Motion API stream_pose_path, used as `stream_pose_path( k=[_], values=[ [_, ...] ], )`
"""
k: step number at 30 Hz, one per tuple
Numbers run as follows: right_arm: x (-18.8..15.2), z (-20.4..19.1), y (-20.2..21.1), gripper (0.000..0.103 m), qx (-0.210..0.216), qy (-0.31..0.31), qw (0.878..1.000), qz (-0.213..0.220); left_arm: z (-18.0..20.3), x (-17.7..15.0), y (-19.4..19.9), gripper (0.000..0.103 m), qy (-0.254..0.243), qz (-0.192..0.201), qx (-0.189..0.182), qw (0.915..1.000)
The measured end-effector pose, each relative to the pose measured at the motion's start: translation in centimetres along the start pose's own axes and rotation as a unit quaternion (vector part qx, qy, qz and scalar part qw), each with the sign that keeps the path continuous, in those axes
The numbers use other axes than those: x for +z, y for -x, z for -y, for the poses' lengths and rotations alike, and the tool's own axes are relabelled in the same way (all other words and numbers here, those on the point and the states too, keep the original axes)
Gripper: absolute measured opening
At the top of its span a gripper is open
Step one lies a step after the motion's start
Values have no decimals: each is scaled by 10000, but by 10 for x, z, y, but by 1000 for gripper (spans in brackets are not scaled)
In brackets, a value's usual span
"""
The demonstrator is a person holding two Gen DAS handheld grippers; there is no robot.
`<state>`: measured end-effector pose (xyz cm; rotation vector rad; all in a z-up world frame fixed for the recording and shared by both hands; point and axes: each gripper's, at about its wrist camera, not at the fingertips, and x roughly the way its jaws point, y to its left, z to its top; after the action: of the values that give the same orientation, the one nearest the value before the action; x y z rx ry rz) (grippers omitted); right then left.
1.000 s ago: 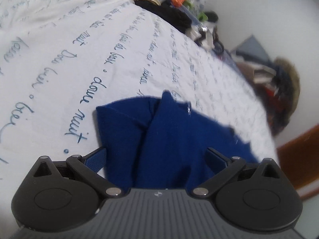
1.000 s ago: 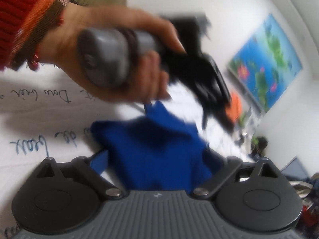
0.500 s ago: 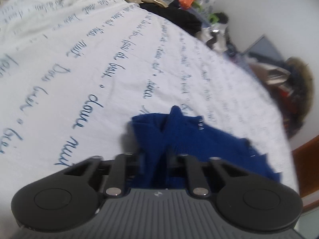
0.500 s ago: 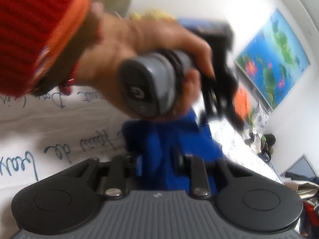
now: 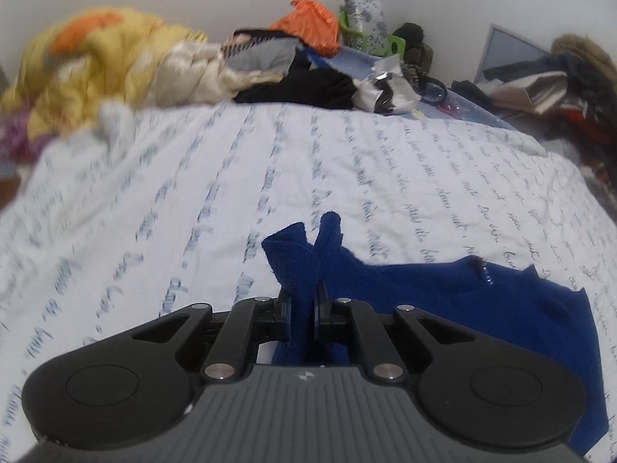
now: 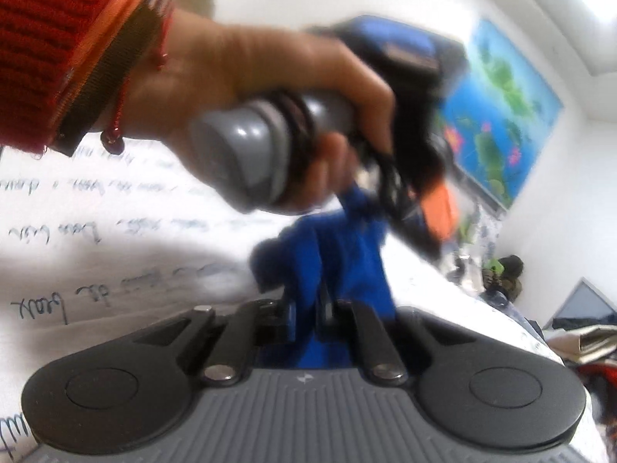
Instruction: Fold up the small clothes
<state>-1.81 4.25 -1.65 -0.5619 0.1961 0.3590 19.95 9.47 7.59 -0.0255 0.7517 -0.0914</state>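
Note:
A dark blue knit garment (image 5: 462, 301) lies on the white bedsheet with blue script (image 5: 231, 193). My left gripper (image 5: 302, 305) is shut on a bunched edge of it, which sticks up between the fingers; the rest trails off to the right. In the right wrist view my right gripper (image 6: 308, 308) is shut on another part of the blue garment (image 6: 343, 254). Just ahead of it, the person's hand (image 6: 246, 77) holds the other gripper, blurred, close above the cloth.
A pile of clothes lies at the bed's far end: a yellow heap (image 5: 100, 65), a cream piece (image 5: 193, 73), black cloth (image 5: 304, 88), an orange bag (image 5: 308, 27). More clutter is stacked at the right (image 5: 559, 88). A blue picture (image 6: 501, 115) hangs on the wall.
Both grippers went from open around the blue garment to shut on it. The left one has lifted and swung, so the bed's far end now shows.

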Motion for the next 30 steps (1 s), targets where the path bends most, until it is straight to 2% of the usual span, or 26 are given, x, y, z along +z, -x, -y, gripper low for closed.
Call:
stream_pose_path(
  k=[8,20,30],
  values=[
    [-12,32,26,7,-419,-302,9984,243,63,9,15,11,-548,261,265,9978],
    [-37,81,59,7,-1050,-853,9908,65,149,17,22,11,-979,377,52,9945],
    [-65,114,65,7,-1435,-1424,9789,-302,232,8,1,11,-1519,337,-152,9877]
  ],
)
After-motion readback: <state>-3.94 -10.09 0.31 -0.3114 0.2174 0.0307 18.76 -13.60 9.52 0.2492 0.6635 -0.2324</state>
